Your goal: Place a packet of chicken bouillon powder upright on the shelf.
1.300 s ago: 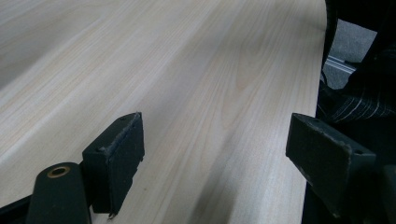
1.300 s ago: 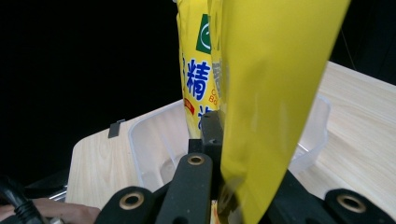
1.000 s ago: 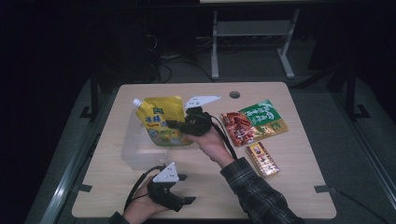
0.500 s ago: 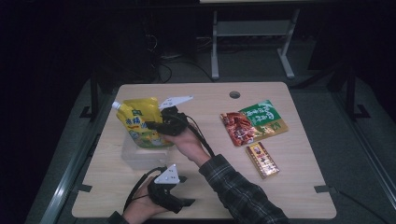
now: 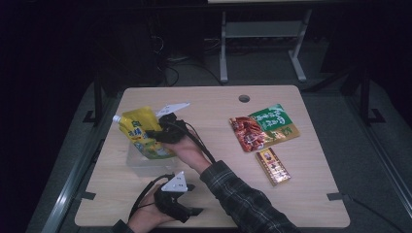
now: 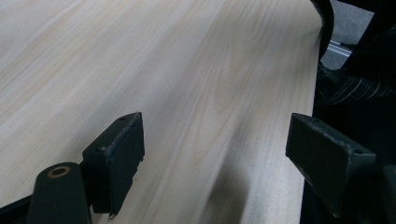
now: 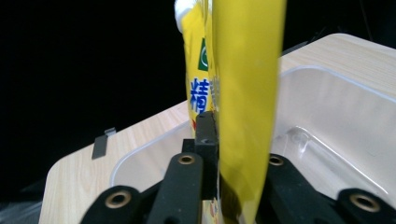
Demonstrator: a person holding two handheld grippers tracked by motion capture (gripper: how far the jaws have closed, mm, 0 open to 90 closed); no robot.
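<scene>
While the left tongs gape, the right tongs, jaws just easing, flank the yellow pouch

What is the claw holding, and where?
The right claw has the yellow pouch between its jaws at the lower edge, over the clear tub; they have just been opening. The left claw holds nothing.

Dark lab: bare wood table, cables, metal stand.

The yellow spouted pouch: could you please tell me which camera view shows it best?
The high view: the yellow spouted pouch shows whole there, white spout up-left, over the clear plastic bin. The right gripper view shows the pouch edge-on between the right gripper jaws. The left gripper view looks across bare table.
</scene>
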